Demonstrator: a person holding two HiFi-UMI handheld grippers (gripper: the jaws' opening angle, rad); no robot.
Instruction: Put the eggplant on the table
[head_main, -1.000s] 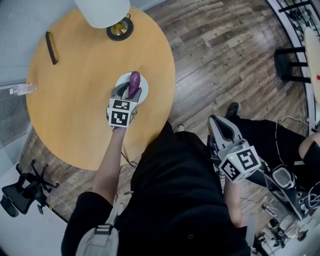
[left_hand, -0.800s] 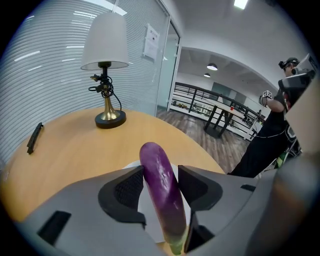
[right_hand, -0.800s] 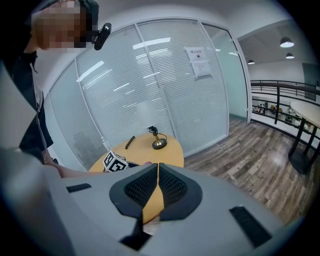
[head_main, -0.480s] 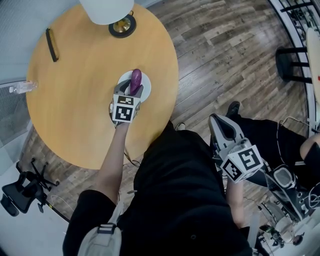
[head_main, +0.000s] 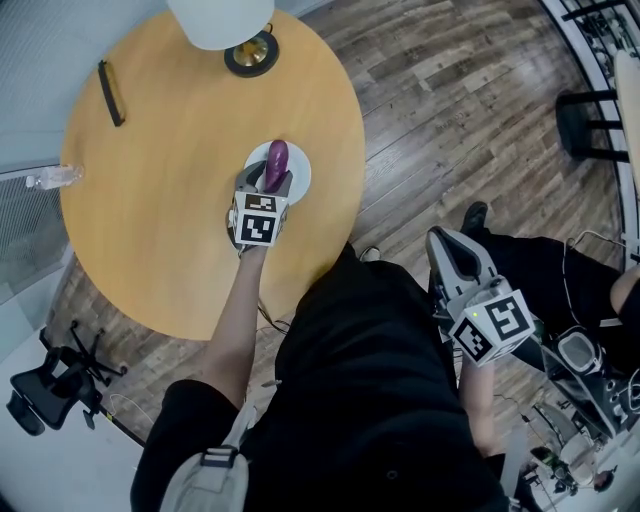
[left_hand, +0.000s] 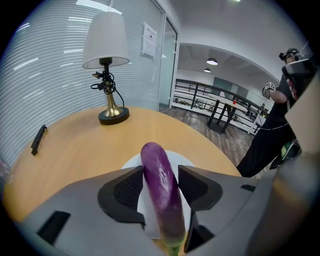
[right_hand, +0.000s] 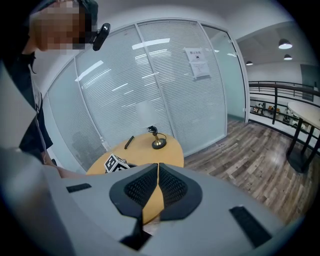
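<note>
In the head view the round table (head_main: 150, 220) fills the upper left of the frame. A clear bottle (head_main: 50, 178) lies at its left edge and a black bar (head_main: 110, 93) sits further up. A lamp (head_main: 220, 18) stands at the top edge. Right of the table's centre, the left gripper (head_main: 263, 185) reaches over a white plate (head_main: 300, 160), with the eggplant (head_main: 275, 163) lying lengthwise between its jaws. The left gripper view shows what the overhead angle does not. There the left gripper (left_hand: 161, 176) has its jaws clamped on the eggplant (left_hand: 159, 192) from both sides. The rounded purple tip points forward over the plate (left_hand: 185, 159), and the green stem end lies at the bottom of the frame. Neither view shows whether the eggplant touches the plate. At lower right of the head view, the right gripper (head_main: 455, 262) hangs off the table, above the wooden floor (head_main: 450, 120). Only the right gripper view shows its state: the right gripper (right_hand: 158, 187) has its jaws together with nothing between them. Beyond them that view shows the table (right_hand: 150, 150) and the lamp (right_hand: 158, 142) in front of a glass wall (right_hand: 150, 80).
</note>
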